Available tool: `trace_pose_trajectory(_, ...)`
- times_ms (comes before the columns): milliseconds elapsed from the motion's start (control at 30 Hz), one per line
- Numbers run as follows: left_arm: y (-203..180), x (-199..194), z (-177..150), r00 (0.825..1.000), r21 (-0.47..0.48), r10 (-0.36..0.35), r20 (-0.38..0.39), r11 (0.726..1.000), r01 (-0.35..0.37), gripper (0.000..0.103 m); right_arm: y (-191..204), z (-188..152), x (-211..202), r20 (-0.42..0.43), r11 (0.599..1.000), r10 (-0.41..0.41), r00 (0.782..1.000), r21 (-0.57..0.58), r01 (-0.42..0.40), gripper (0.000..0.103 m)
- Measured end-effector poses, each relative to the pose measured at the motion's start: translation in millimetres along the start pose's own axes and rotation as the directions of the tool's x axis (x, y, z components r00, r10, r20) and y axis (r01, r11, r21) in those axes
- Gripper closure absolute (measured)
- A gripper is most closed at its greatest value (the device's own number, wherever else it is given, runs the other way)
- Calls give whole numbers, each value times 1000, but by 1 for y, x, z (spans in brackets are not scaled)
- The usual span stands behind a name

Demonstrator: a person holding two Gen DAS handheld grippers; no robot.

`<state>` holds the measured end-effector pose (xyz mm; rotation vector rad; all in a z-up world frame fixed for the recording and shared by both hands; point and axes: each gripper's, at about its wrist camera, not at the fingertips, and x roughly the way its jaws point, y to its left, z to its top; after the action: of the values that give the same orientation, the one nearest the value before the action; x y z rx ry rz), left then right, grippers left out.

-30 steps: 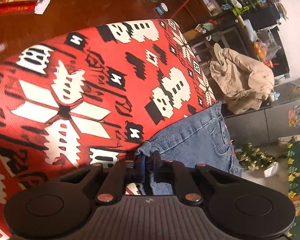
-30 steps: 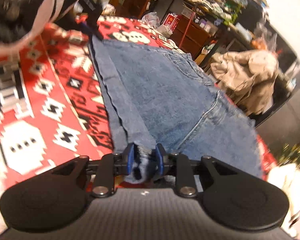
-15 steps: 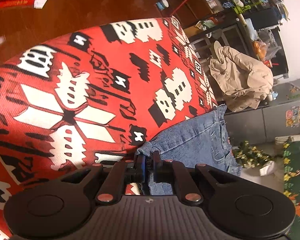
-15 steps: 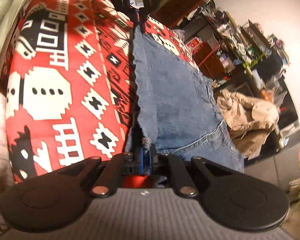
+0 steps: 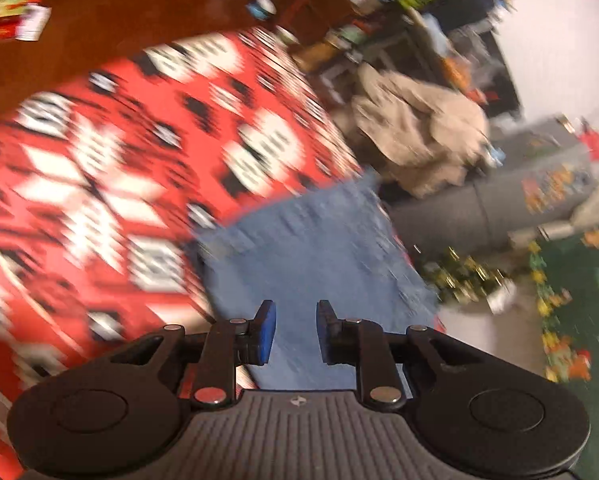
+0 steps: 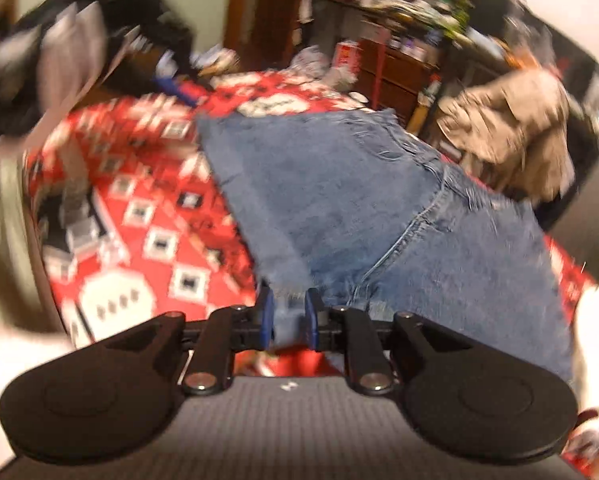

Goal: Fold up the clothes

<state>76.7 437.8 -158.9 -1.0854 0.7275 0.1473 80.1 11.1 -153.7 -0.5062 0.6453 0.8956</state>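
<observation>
Denim shorts (image 6: 363, 208) are laid flat on the red patterned cloth (image 6: 139, 216) covering the table, their long axis running away from the right claw (image 6: 288, 314) toward the far edge. The right claw's jaws are opening with the near hem between them, though through the blur it appears no longer pinched. The left claw (image 5: 295, 330) is opening too, nothing gripped, with the denim just beyond it.
</observation>
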Motion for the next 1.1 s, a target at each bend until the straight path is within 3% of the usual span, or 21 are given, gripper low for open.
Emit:
trace_pose_trajectory(100,-24,27,-26,996,67,-19,-83,997,25,83,-19,9,5,23,988,36,999,152,-39,85)
trace_pose_trajectory(167,-35,52,-43,991,108,5,-137,994,10,84,-30,12,13,33,971,49,998,232,-56,85)
trace_pose_trajectory(300,-42,72,-59,988,157,53,-147,987,-30,87,-40,2,35,-21,948,68,997,314,-58,91)
trace_pose_trajectory(433,-32,75,-61,985,155,78,-154,986,-53,88,-53,-18,25,-25,916,99,995,393,-82,90)
trace_pose_trajectory(667,-54,69,-82,982,185,-3,-187,982,38,89,-115,-37,-26,103,816,84,991,563,-128,90)
trace_pose_trajectory(733,-67,74,-92,977,201,-24,-211,977,67,89,-129,-35,-28,96,802,47,994,590,-95,85)
trace_pose_trajectory(833,-82,85,-105,971,217,-34,-239,972,88,89,-134,-27,-39,133,816,2,991,573,-79,85)
trace_pose_trajectory(967,-92,100,-120,961,198,-55,-270,974,112,89,-126,-21,-15,75,843,4,997,537,-44,85)
trace_pose_trajectory(1100,-95,107,-129,966,211,-22,-258,974,78,89,-105,-33,16,-17,862,31,999,506,-18,87)
